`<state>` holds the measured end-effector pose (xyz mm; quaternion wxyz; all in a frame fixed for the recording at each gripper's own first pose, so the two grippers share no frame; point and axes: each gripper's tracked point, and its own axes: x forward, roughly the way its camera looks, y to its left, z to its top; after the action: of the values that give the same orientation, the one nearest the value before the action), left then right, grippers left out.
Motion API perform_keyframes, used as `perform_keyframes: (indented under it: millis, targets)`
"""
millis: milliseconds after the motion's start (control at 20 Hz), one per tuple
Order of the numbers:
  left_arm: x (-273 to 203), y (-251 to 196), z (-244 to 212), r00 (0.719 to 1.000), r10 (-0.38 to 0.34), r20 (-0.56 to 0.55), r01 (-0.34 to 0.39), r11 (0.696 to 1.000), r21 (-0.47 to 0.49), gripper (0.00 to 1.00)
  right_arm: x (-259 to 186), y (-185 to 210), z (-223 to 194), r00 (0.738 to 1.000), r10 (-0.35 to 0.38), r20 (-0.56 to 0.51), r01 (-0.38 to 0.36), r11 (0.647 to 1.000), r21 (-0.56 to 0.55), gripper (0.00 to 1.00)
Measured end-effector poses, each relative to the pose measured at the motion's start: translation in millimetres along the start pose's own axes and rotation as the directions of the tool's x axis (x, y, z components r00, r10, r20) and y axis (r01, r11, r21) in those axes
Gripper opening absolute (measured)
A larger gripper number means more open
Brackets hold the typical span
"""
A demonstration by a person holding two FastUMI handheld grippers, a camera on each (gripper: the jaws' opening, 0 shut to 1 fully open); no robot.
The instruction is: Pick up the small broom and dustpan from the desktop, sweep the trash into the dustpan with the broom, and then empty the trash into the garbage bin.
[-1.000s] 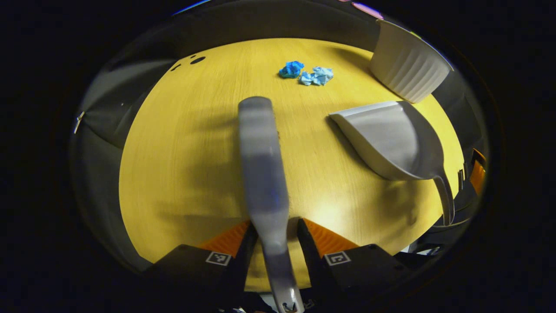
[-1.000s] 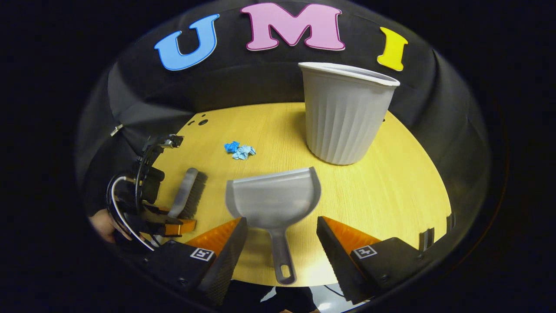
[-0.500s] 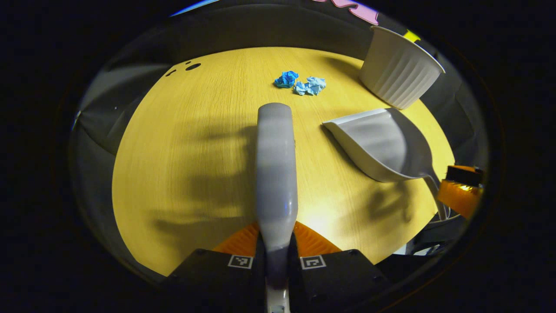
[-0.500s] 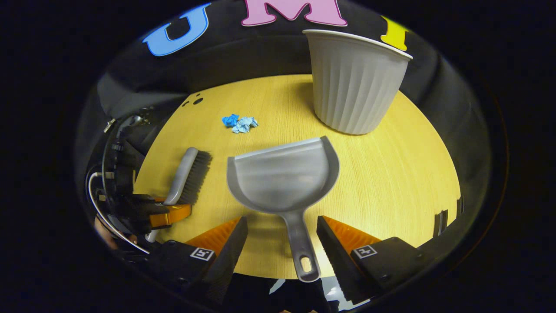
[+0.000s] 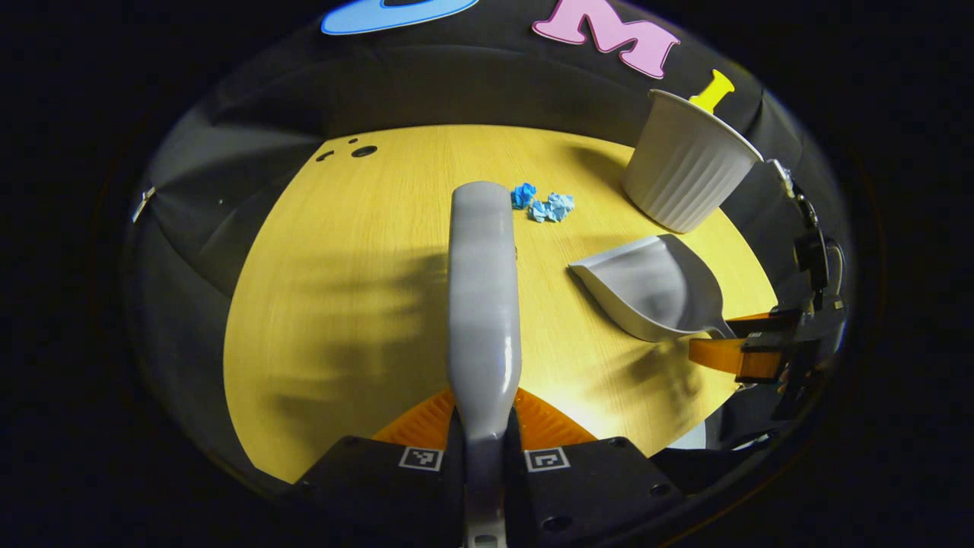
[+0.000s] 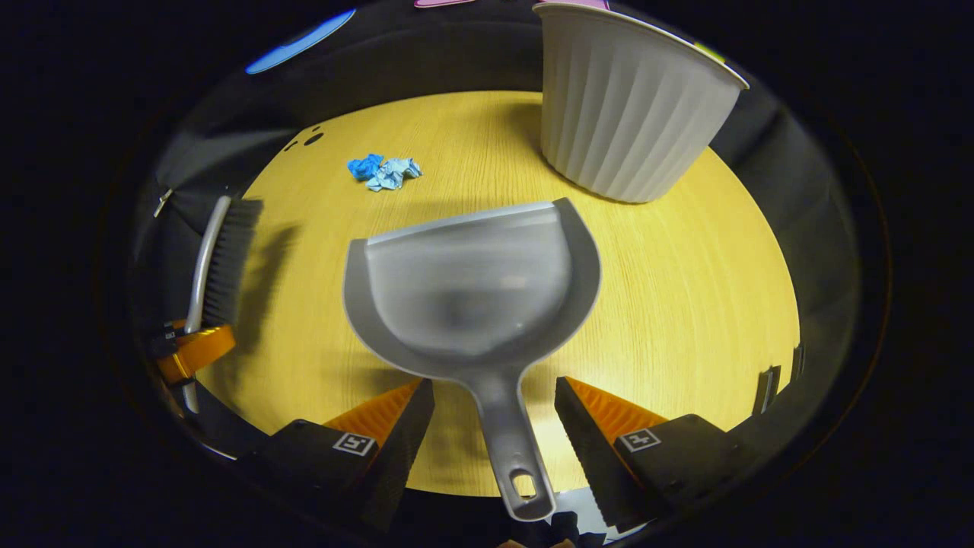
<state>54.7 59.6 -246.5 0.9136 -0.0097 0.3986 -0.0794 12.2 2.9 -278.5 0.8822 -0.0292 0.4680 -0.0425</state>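
Left hand-held gripper (image 5: 484, 449) pinches broom (image 5: 482, 297); right hand-held gripper (image 6: 494, 415) spread around dustpan (image 6: 472, 285) handle, before garbage bin (image 6: 628, 106).

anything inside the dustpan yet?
No. The dustpan bowl shows bare grey plastic; the blue paper scraps lie on the desktop beyond it. Underneath is hidden.

We've got our left gripper (image 5: 485, 434) clamped tight with both fingers pressed in, while our right gripper (image 6: 494, 411) sits spread wide.
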Motion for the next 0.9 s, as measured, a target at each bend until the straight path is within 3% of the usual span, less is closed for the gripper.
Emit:
perform_keyframes:
  millis: [300, 450, 600, 650, 700, 800, 850, 900]
  targets:
    - [-2.6, 12.0, 31.9, 0.999, 0.037, 0.031, -0.036, 0.999, -0.020, 0.25, 23.6, -2.2, -6.7, 0.997, -0.004, -0.071, 0.002, 0.999, -0.033, 0.98]
    - [3.1, 9.7, 47.3, 0.998, 0.047, 0.033, -0.047, 0.999, -0.025, 0.25, 27.3, -5.2, -4.8, 0.997, 0.006, -0.081, -0.009, 0.999, -0.042, 0.79]
    - [12.7, 7.8, 59.8, 0.998, 0.064, 0.021, -0.063, 0.998, -0.015, 0.25, 27.9, -8.7, -4.8, 0.995, 0.009, -0.098, -0.016, 0.997, -0.070, 0.71]
    - [17.4, 6.6, 62.7, 0.998, 0.065, 0.014, -0.065, 0.998, -0.010, 0.25, 27.5, -7.1, -3.5, 0.996, 0.014, -0.093, -0.022, 0.996, -0.083, 0.59]
    - [22.9, 5.4, 66.0, 0.998, 0.066, 0.007, -0.065, 0.998, -0.004, 0.25, 28.6, -7.2, -3.4, 0.995, 0.021, -0.094, -0.030, 0.995, -0.098, 0.60]
    - [38.0, 6.2, 75.3, 0.998, 0.066, -0.004, -0.066, 0.998, 0.012, 0.25, 28.8, -7.5, -3.9, 0.994, 0.034, -0.100, -0.046, 0.992, -0.117, 0.34]
    - [46.4, 7.9, 79.7, 0.998, 0.069, -0.013, -0.068, 0.997, 0.024, 0.25, 27.8, -7.7, -4.9, 0.993, 0.045, -0.109, -0.060, 0.989, -0.139, 0.40]
    - [54.7, 10.9, 84.3, 0.997, 0.074, -0.023, -0.073, 0.996, 0.049, 0.25, 28.4, -5.6, -6.3, 0.989, 0.061, -0.131, -0.084, 0.981, -0.175, 0.39]
